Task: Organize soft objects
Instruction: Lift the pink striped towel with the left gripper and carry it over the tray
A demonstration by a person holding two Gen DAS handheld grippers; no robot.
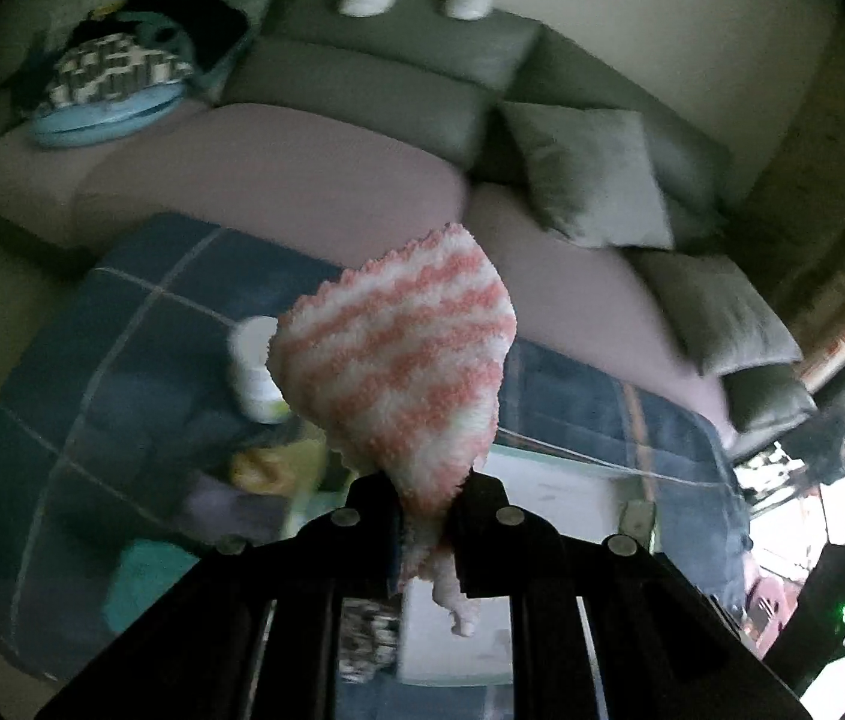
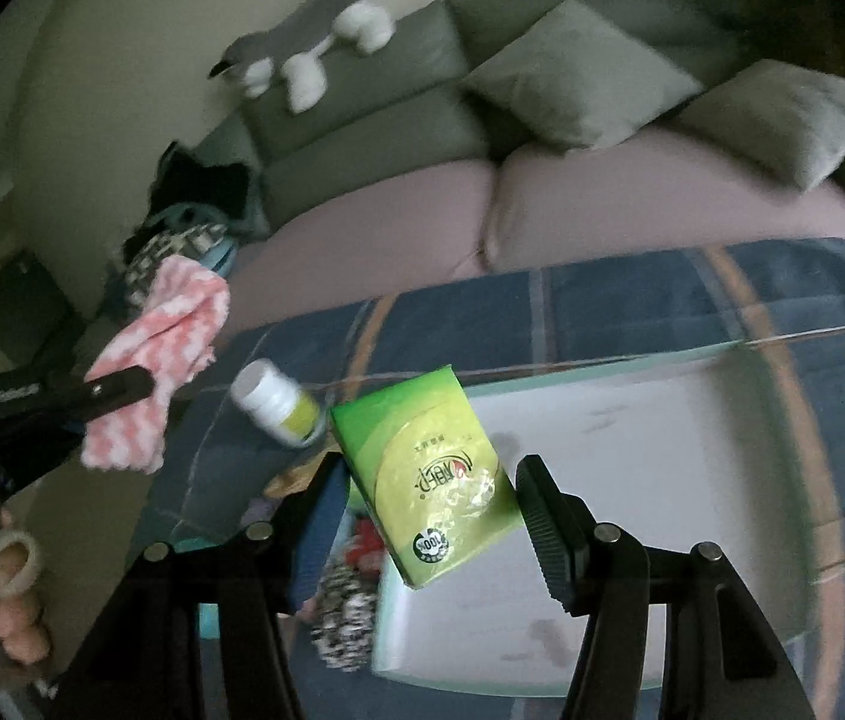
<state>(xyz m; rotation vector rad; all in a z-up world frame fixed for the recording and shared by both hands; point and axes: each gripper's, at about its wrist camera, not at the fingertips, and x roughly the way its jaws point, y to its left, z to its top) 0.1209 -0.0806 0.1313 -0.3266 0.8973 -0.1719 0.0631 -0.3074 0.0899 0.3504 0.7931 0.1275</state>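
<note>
Left gripper carries a striped cloth; right gripper carries a green pack.

Left wrist view: left gripper (image 1: 422,510) is nearly closed, pinching the pink-and-white fuzzy cloth (image 1: 404,354) by its lower end, so the cloth fans out ahead of the jaws, lifted clear above the glass table (image 1: 548,474). White bottle (image 1: 254,369) lies on its side beyond the cloth. Sofa (image 1: 278,180) behind, grey cushions (image 1: 596,174) on it, and a heap of dark and patterned things at its far left end (blurred). Right wrist view: right gripper (image 2: 431,501) stands about half open, its pads on the sides of the green tissue pack (image 2: 428,480), which is tilted and held over the table. A hand (image 2: 2,594) grips the left tool at lower left. Plush dog (image 2: 314,54) stands on the sofa back.
</note>
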